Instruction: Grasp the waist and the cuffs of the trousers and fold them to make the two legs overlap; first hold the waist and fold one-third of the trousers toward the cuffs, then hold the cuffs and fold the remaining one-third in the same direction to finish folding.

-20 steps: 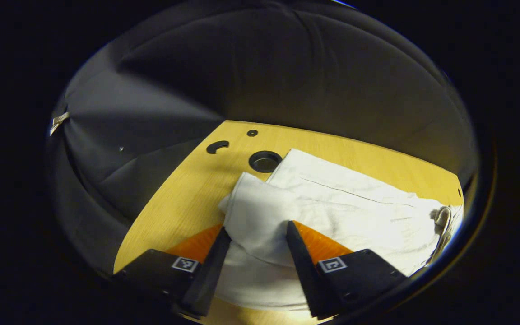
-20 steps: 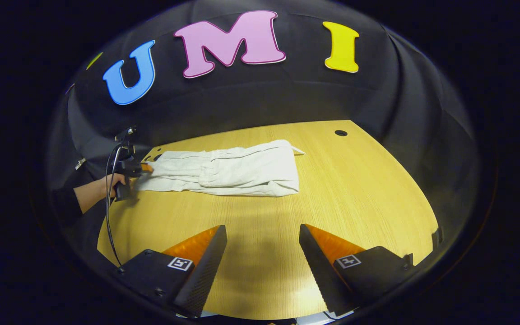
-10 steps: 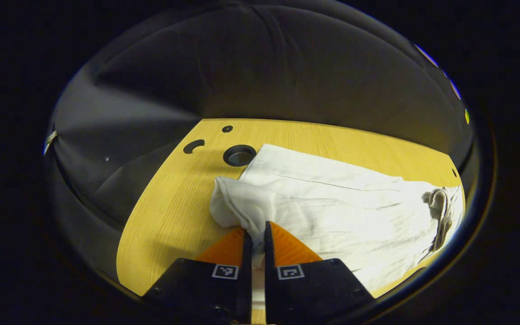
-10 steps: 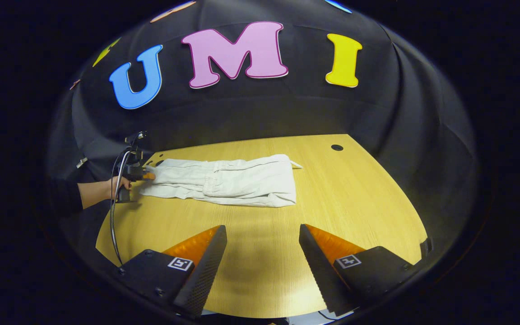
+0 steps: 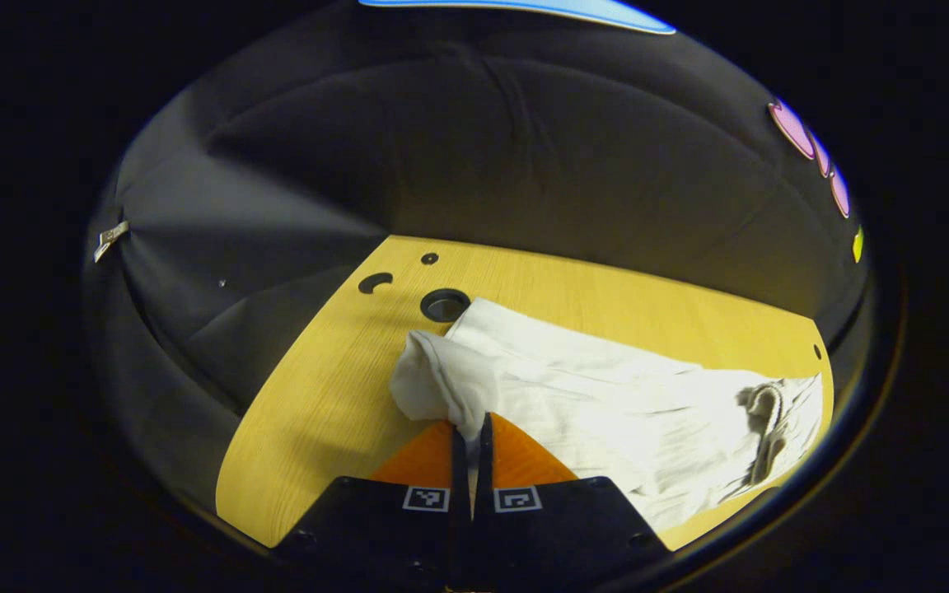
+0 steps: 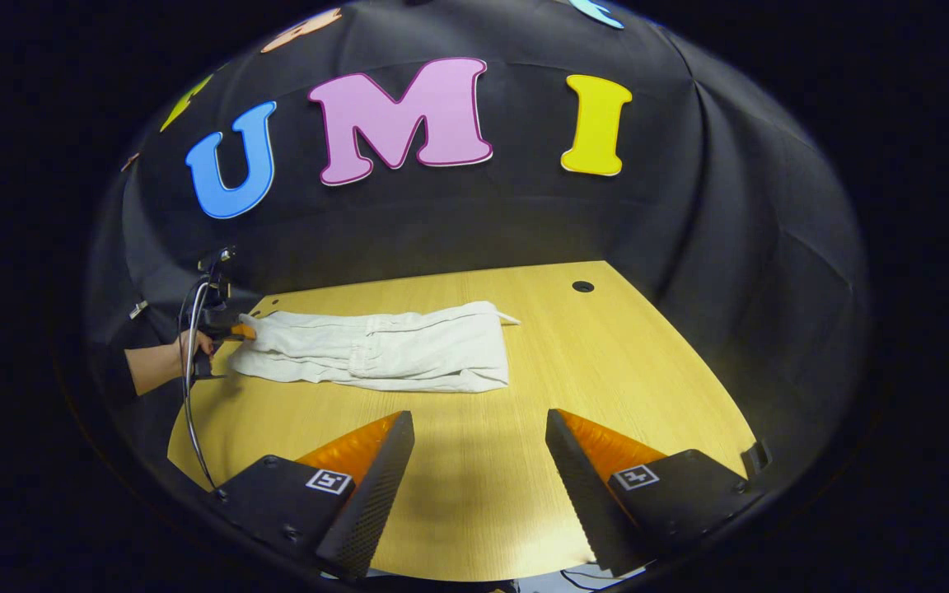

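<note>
Left gripper view. Item: left gripper [image 5: 471, 428], jaws pressed together on a bunched fold at the cuff end of the white trousers [image 5: 606, 403], cloth pinched between both fingers. The trousers lie flat on the wooden table [image 5: 310, 412], running away to the right; a drawstring [image 5: 767, 436] lies at the far waist end. The pinched end rises in a rounded lump above the tabletop. Nearby on the table: a round cable hole [image 5: 444, 305] just beside the trousers' far corner, a curved slot [image 5: 375, 282] and a small hole [image 5: 429, 259] a little farther off, and another small hole [image 5: 817, 352] near the right edge. No containers stand on the surface. Dark booth cloth behind, with a small clip [image 5: 110, 239] at its left.

Right gripper view. Item: right gripper [image 6: 479, 473], jaws spread wide apart, gripping nothing, above bare tabletop [image 6: 606, 371]. The trousers [image 6: 384, 354] lie lengthwise across the far left part of the table, well apart from these fingers, folded along their length. At their left end sits the left gripper [image 6: 240, 331], held by a hand [image 6: 186, 350] with a dark sleeve [image 6: 108, 375] behind it; a cable [image 6: 189, 412] hangs down from that gripper along the table edge. One small hole [image 6: 582, 287] near the far edge.
</note>
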A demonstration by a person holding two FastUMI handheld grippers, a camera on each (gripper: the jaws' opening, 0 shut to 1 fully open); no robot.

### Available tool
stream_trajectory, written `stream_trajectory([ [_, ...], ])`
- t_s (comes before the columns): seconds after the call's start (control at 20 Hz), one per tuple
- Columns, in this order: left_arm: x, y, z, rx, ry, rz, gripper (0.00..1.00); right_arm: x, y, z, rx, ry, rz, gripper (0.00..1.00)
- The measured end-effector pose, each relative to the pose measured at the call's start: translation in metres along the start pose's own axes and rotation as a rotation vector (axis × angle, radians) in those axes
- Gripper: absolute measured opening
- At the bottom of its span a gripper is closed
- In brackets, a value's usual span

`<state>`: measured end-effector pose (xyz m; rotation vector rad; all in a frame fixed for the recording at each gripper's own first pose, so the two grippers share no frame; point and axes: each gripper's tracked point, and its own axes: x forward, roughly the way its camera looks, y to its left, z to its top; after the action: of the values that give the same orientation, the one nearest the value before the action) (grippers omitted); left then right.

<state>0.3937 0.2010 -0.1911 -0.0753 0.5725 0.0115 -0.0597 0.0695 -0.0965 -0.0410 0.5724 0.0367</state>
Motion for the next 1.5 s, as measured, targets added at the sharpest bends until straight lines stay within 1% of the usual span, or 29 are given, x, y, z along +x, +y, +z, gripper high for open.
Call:
stream_trajectory([
  [0.1,-0.019,-0.013,0.015,-0.003,-0.024,-0.015,0.05,-0.005,-0.011,0.003,-0.01,-0.016,-0.007,0.98],
  [0.15,-0.032,-0.024,0.023,-0.009,-0.044,-0.034,0.05,-0.006,-0.016,0.005,-0.008,-0.023,-0.007,0.98],
  [0.25,-0.055,-0.043,0.043,-0.008,-0.075,-0.058,0.05,-0.004,-0.023,0.006,-0.02,-0.028,0.007,0.99],
  [0.4,-0.082,-0.074,0.066,0.043,-0.106,-0.07,0.05,0.0,-0.035,0.011,-0.046,-0.042,0.035,0.99],
  [0.55,-0.108,-0.124,0.087,0.073,-0.141,-0.101,0.05,0.004,-0.043,0.014,-0.02,-0.053,0.065,0.99],
  [0.65,-0.123,-0.164,0.101,0.102,-0.168,-0.135,0.05,0.009,-0.054,0.017,-0.021,-0.063,0.07,0.99],
  [0.75,-0.135,-0.203,0.113,0.15,-0.191,-0.162,0.05,0.012,-0.067,0.019,-0.05,-0.073,0.065,0.98],
  [0.85,-0.144,-0.241,0.12,0.221,-0.211,-0.176,0.05,0.013,-0.079,0.021,-0.042,-0.081,0.068,0.99],
  [0.95,-0.152,-0.285,0.117,0.256,-0.217,-0.214,0.05,0.014,-0.091,0.023,-0.018,-0.085,0.072,0.99],
  [1.05,-0.16,-0.329,0.109,0.237,-0.213,-0.264,0.05,0.014,-0.102,0.025,-0.016,-0.089,0.075,0.99],
  [1.2,-0.173,-0.39,0.092,0.2,-0.203,-0.337,0.05,0.014,-0.12,0.033,-0.053,-0.111,0.076,0.98],
  [1.35,-0.183,-0.438,0.071,0.157,-0.186,-0.406,0.05,0.014,-0.135,0.035,-0.059,-0.111,0.084,0.98],
  [1.5,-0.187,-0.475,0.039,0.116,-0.14,-0.448,0.05,0.014,-0.147,0.031,-0.075,-0.104,0.091,0.99],
])
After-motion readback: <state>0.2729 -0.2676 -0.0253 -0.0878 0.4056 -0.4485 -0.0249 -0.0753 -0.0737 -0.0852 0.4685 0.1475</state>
